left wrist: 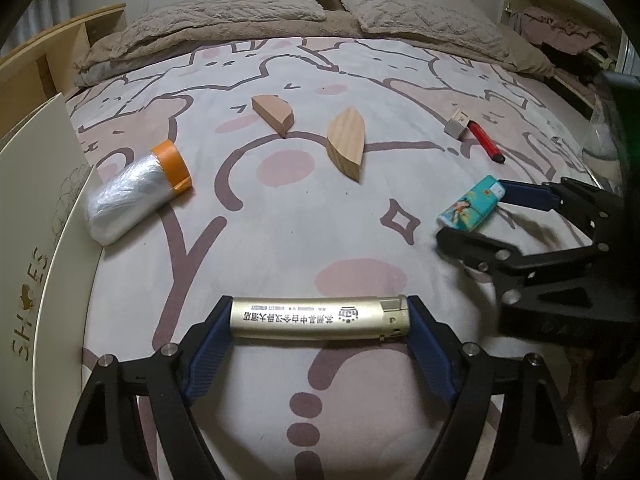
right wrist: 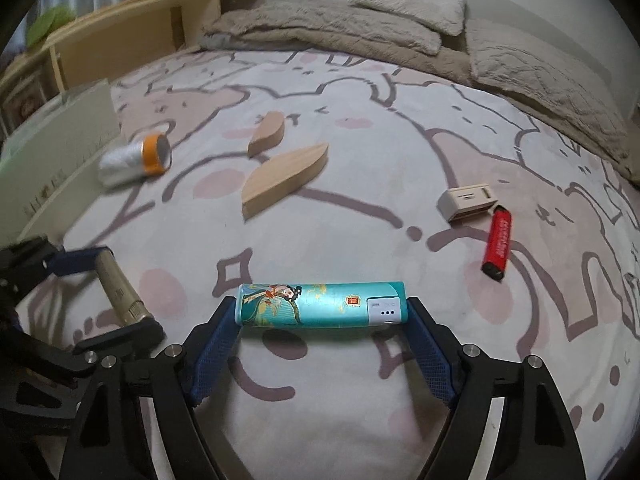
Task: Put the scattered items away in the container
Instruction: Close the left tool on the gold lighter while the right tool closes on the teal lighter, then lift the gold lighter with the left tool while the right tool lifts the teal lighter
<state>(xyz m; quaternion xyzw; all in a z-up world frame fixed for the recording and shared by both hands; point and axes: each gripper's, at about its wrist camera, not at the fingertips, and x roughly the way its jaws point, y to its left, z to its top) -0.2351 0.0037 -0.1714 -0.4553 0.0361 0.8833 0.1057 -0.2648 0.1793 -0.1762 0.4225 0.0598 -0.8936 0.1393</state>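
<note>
My left gripper (left wrist: 320, 320) is shut on a gold lighter (left wrist: 316, 319), held crosswise between its blue pads above the bedspread. My right gripper (right wrist: 322, 306) is shut on a teal patterned lighter (right wrist: 320, 305), also held crosswise. Each gripper shows in the other's view: the right one with the teal lighter (left wrist: 472, 207), the left one with the gold lighter (right wrist: 120, 288). A beige shoe box (left wrist: 36, 216) stands at the left edge. Scattered on the bed are a red lighter (right wrist: 499, 242), a small cream box (right wrist: 466, 201), two wooden blocks (right wrist: 286, 178) (right wrist: 267, 133) and a plastic roll with orange tape (right wrist: 134, 160).
A bedspread with a cartoon print (right wrist: 360, 160) covers the bed. A folded tan blanket and pillows (right wrist: 360, 28) lie at the far end. A wooden shelf (right wrist: 132, 36) runs along the left side. A clear glass object (left wrist: 600, 136) sits at the right edge.
</note>
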